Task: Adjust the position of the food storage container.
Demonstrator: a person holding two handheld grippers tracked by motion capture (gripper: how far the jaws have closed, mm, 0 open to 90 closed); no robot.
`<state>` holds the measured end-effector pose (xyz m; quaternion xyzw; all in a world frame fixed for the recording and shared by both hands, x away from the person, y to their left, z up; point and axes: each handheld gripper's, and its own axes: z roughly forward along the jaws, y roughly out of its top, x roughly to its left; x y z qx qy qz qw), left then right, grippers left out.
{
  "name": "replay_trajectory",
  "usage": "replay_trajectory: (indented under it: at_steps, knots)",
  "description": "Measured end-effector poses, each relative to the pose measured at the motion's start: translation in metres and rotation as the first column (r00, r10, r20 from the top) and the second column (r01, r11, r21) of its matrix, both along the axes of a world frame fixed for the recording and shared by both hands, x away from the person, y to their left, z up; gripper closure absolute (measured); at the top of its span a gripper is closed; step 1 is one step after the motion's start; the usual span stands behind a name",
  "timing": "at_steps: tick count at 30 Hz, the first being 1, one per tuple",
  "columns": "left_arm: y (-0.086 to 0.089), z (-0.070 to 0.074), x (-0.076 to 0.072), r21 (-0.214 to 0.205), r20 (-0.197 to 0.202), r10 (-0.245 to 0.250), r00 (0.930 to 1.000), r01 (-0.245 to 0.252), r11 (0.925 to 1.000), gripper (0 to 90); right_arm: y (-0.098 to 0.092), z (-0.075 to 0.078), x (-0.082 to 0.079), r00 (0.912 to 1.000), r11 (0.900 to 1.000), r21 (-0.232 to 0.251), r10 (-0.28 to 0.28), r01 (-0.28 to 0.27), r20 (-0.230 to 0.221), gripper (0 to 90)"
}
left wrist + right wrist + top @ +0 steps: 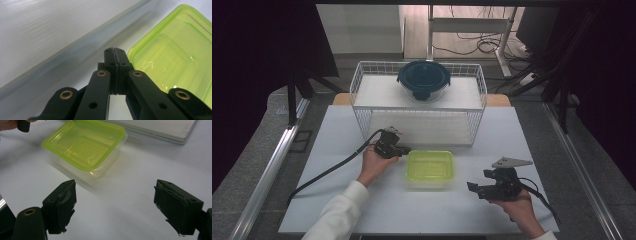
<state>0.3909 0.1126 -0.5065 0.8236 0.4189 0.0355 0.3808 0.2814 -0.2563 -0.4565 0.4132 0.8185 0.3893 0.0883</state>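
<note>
Closed left fingers [115,53] sit just beside green-lidded container [175,50].

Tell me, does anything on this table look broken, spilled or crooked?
One thing: the black padding on the right gripper's fingertips looks torn and ragged at the edges. Otherwise nothing stands out: the rectangular clear plastic box with the lime-green lid sits flat and closed, and the round dark-lidded glass container rests level on the white wire rack.

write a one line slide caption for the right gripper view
Open right claw faces a clear container with a lime-green lid on the white table, jaws apart and holding nothing.
</note>
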Motion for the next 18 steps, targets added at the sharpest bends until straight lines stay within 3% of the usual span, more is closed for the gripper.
replay_trajectory:
  at_steps: [4,6,11,14,18]
  knots:
    - [0.001,0.0,0.0,0.008,0.006,0.014,0.9999,-0.014,0.9999,90.0,-0.001,0.0,0.0,1.0,1.0,0.0,-0.002,0.002,0.003,17.8]
    - [0.004,0.003,0.0,0.032,0.021,0.021,0.9996,-0.022,0.9993,90.0,-0.001,0.0,0.001,1.0,1.0,0.001,-0.004,0.004,0.003,17.7]
    - [0.021,0.019,-0.01,0.061,0.051,0.058,0.997,-0.061,0.9963,90.0,-0.001,0.0,0.003,0.9999,0.9999,0.002,-0.01,0.01,0.003,17.7]
    - [0.032,0.029,-0.025,-0.002,0.054,0.082,0.9952,-0.082,0.9967,90.0,0.0,0.0,0.005,0.9999,0.9999,0.007,-0.011,0.011,0.002,17.7]
    - [0.042,0.037,-0.049,-0.034,0.066,0.096,0.9932,-0.094,0.995,84.3,0.001,-0.001,0.008,1.0,0.9999,0.014,0.0,0.0,0.004,17.1]
